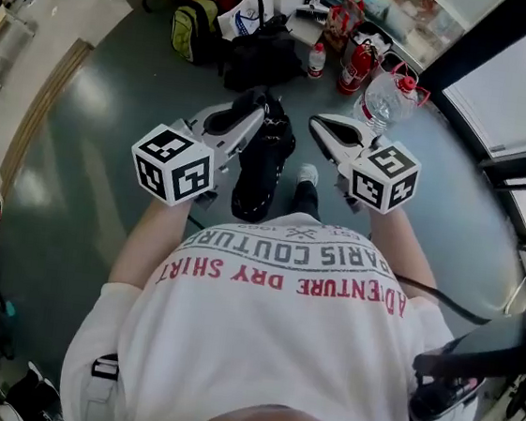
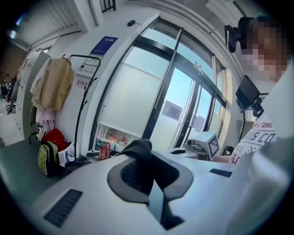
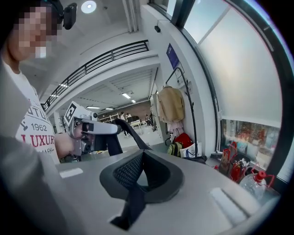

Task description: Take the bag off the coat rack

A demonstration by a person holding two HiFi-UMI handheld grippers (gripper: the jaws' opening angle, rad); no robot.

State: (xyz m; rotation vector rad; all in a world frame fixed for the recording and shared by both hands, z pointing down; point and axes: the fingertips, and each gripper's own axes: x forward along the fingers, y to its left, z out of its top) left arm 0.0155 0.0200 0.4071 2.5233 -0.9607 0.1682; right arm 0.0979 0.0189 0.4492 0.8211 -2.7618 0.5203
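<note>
**Well, bag off the rack and dangling from the left tool**

Right, looking down over the shoulders: left tool out in front, clenched hard on the black strap. Black bag hanging straight below it, between the two tools and seemingly clear of the floor. Held well forward of the body, probably to keep the load off the legs. Gripped by the strap and not the body: the sensible spot, soft webbing pinched flat between the pads.

Right tool alongside, just beside the bag but apart from it, jaws pressed together on nothing. Kept level with its partner, likely as a spare for steadying.

Over to the coat rack: well apart from the bag, up against the wall by the window. Beige coat on an upper hook, green backpack and red bag down at its foot. No link from bag to rack anywhere, so the lift-off judged done.

Harder to call:
- Bag's body absent from the left gripper view, only the strap showing there.
- Bag's lower end merging with dark trousers and a shoe from above, so its true gap to the floor unclear.
- Rack's base lost behind the clutter.
- Rack's hooks too small to count.
</note>
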